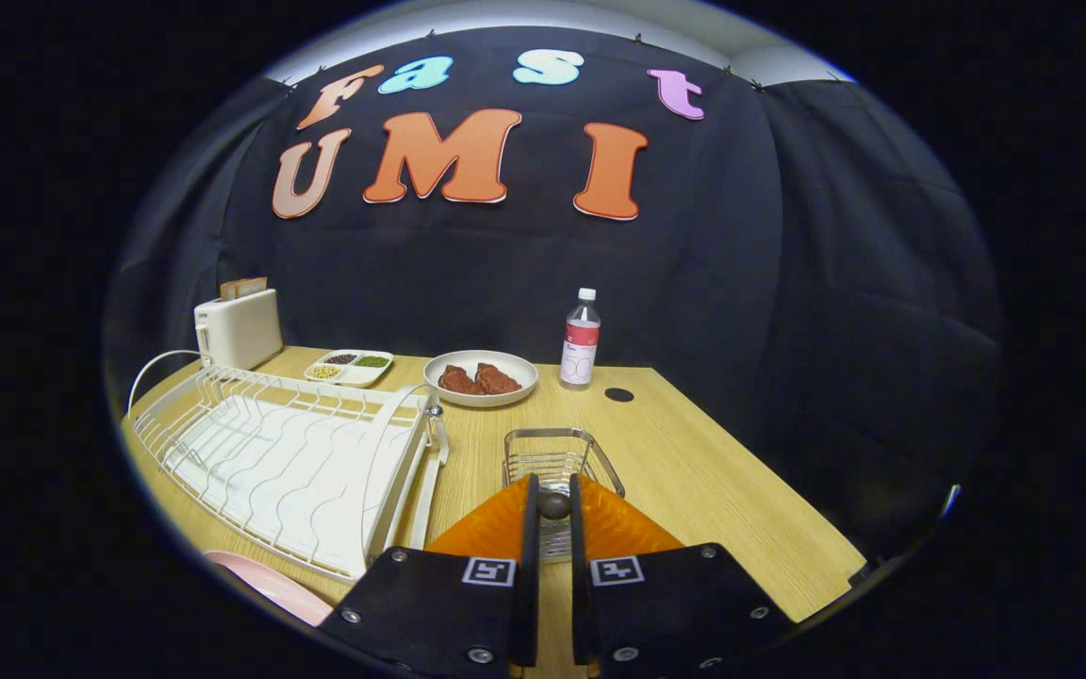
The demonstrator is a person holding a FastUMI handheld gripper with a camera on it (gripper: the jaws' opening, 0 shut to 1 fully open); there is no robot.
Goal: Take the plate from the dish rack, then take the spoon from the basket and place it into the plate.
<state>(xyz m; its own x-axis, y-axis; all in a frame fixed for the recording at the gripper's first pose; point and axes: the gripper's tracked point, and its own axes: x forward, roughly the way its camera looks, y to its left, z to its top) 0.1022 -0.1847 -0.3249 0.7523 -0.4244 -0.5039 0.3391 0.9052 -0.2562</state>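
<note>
White dish rack (288, 462), pink plate (270, 583), pale wood-grain table (694, 471).

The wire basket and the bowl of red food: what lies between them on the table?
Nothing: in the gripper view, bare wood of the table separates the wire basket from the bowl. The gripper pinches a small dark rounded thing.

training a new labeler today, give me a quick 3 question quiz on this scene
1. True or false: the dish rack has a plate standing in it.
2. What is pinched between the fingers of the hand-held gripper? A) a bottle cap B) the rounded end of a thin object, likely the spoon C) nothing
3. Fill in: the wire basket sits just ahead of the fingers, and beyond it stand a bowl of food and a ____.

Key: 1 false, the rack is empty and a pink plate lies on the table beside it; 2 B; 3 bottle.
</note>
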